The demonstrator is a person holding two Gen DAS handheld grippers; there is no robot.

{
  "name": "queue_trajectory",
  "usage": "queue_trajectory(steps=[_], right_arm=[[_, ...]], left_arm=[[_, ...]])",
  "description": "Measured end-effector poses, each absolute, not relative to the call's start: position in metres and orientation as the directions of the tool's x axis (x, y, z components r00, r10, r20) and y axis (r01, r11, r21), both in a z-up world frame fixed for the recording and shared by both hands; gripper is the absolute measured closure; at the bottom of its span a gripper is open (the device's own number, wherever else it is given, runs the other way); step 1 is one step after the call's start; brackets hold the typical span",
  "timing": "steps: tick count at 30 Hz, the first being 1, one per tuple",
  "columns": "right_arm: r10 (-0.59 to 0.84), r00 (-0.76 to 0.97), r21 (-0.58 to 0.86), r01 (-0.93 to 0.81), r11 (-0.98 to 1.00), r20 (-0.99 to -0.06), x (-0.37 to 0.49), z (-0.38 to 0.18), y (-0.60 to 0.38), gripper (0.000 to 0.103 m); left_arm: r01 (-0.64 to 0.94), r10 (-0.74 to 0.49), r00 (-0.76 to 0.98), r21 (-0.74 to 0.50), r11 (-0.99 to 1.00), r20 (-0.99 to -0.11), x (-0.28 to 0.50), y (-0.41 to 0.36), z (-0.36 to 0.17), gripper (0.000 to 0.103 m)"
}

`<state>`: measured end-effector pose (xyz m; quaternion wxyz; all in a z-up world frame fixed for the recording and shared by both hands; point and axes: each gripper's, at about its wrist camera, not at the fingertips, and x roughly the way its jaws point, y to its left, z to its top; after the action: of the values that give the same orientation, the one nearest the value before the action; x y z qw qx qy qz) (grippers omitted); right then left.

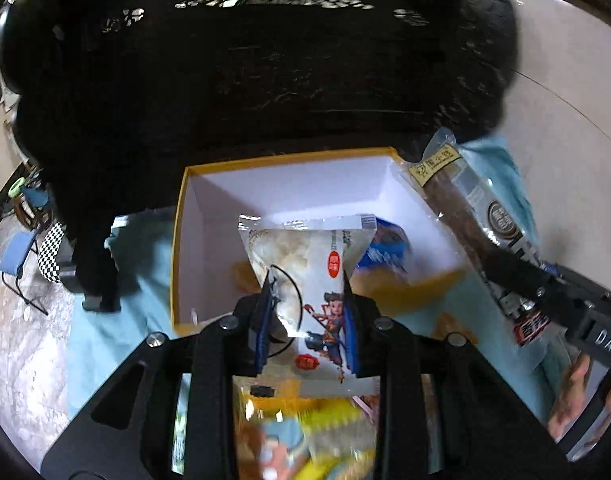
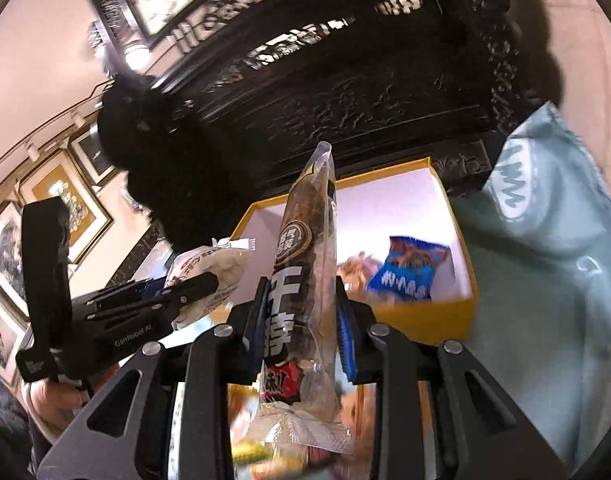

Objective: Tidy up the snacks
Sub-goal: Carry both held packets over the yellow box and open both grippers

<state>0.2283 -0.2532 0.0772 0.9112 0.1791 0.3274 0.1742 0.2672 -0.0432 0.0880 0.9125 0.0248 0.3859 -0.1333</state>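
**Two packets held above the box, ready to be placed**

Left wrist view: the left tool [image 1: 307, 320] is closed narrow on a white snack packet [image 1: 305, 276] with a cartoon figure, which stands up between the pads. Just behind it is the open yellow box [image 1: 181, 216] with white inside, on the light blue cloth [image 1: 133, 248] that covers the table. A blue packet [image 1: 385, 248] already lies inside the box. To place well, I think the tool should go forward over a free part of the floor of the box, then lower before it opens.

Right wrist view: the right tool [image 2: 301, 320] grips a long dark snack stick [image 2: 305, 264], which points up and forward. The box [image 2: 461, 240] is ahead, slightly to the right. This long packet probably fits best when laid flat along a wall, away from the blue packet [image 2: 409, 272]
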Motion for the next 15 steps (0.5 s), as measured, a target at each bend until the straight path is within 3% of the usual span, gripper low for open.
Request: queue_trajectory(steps=[4, 6, 7, 8, 9, 10, 12, 15], right_arm=[[0.392, 0.716, 0.442, -0.129, 0.888, -0.578, 0.281, 0.054, -0.255, 0.071], [0.380, 0.718, 0.446, -0.107, 0.888, -0.583, 0.293, 0.046, -0.256, 0.069], [0.346, 0.720, 0.420, -0.083, 0.904, -0.602, 0.298, 0.042, -0.255, 0.065], [0.293, 0.730, 0.381, -0.048, 0.923, -0.617, 0.299, 0.040, -0.254, 0.059], [0.270, 0.744, 0.366, -0.037, 0.930, -0.611, 0.297, 0.042, -0.254, 0.042], [0.255, 0.766, 0.356, -0.036, 0.934, -0.590, 0.292, 0.044, -0.254, 0.034], [0.247, 0.805, 0.347, -0.055, 0.936, -0.539, 0.278, 0.048, -0.255, 0.034], [0.284, 0.792, 0.365, -0.083, 0.927, -0.541, 0.265, 0.049, -0.257, 0.034]], left_arm=[[0.236, -0.196, 0.662, -0.047, 0.971, -0.724, 0.306, -0.053, 0.077, 0.073], [0.228, -0.181, 0.677, -0.031, 0.973, -0.714, 0.316, -0.057, 0.073, 0.049], [0.206, -0.150, 0.694, -0.006, 0.979, -0.704, 0.319, -0.059, 0.071, 0.015], [0.164, -0.095, 0.723, 0.036, 0.986, -0.685, 0.318, -0.060, 0.070, 0.005], [0.147, -0.071, 0.740, 0.057, 0.988, -0.669, 0.317, -0.062, 0.070, 0.005], [0.156, -0.073, 0.745, 0.067, 0.985, -0.663, 0.315, -0.062, 0.069, 0.005], [0.172, -0.088, 0.732, 0.059, 0.983, -0.676, 0.311, -0.061, 0.066, 0.005], [0.186, -0.088, 0.718, 0.069, 0.980, -0.690, 0.302, -0.058, 0.063, 0.005]])
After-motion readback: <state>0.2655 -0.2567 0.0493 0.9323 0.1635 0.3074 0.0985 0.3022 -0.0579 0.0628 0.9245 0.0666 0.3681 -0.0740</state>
